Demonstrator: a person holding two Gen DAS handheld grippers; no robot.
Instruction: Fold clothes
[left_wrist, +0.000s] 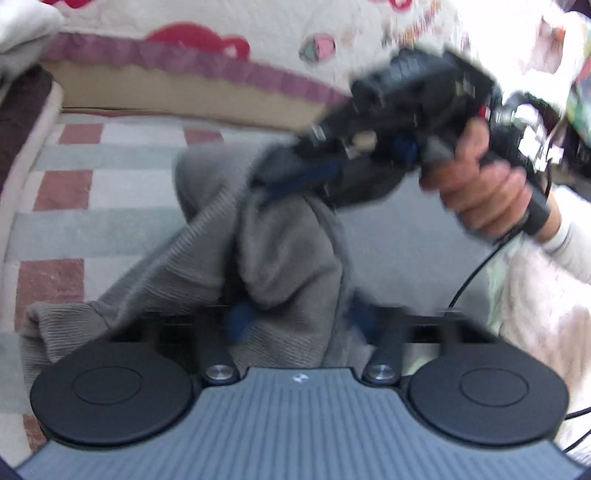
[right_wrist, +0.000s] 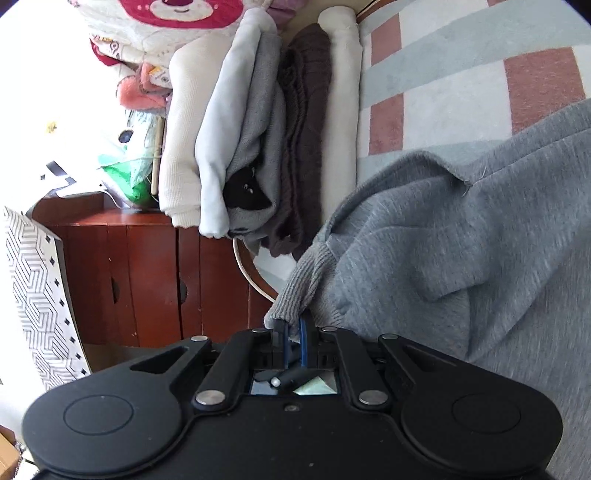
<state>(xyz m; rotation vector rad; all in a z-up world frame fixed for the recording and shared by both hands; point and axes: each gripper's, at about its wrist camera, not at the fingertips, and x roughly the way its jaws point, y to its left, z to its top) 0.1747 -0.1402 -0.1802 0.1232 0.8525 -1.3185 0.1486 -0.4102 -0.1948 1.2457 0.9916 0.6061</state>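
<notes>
The grey fleecy sweatshirt with ribbed cuffs (right_wrist: 461, 236) lies heaped on the checked pink, white and pale-green bedspread (right_wrist: 443, 74), part of it lifted clear of the cover by both claws, seemingly to shake it out before any fold is laid.

The right gripper (right_wrist: 293, 328) has its blue-padded jaws closed almost fully on the ribbed cuff (right_wrist: 299, 284). A cuff is a sensible handle: it is thick, it will not slip, and pulling it draws the sleeve straight. From the other camera the same gripper (left_wrist: 266, 188) shows with cloth bunched at its tip, a hand (left_wrist: 484, 192) wrapped round its grip.

The left gripper (left_wrist: 295, 314) is buried in a fold of the same garment. Its jaws stand narrow with cloth between them, but the picture is blurred and the tips are covered, so I cannot tell whether the pads truly bite.

Along the far edge of the bedspread, by the frilled pillow, a stack of folded clothes in cream, pale grey and dark brown (right_wrist: 258, 129) sits on its own, likely the finished pile. Beyond it stands a red-brown wooden cabinet (right_wrist: 147, 277).
</notes>
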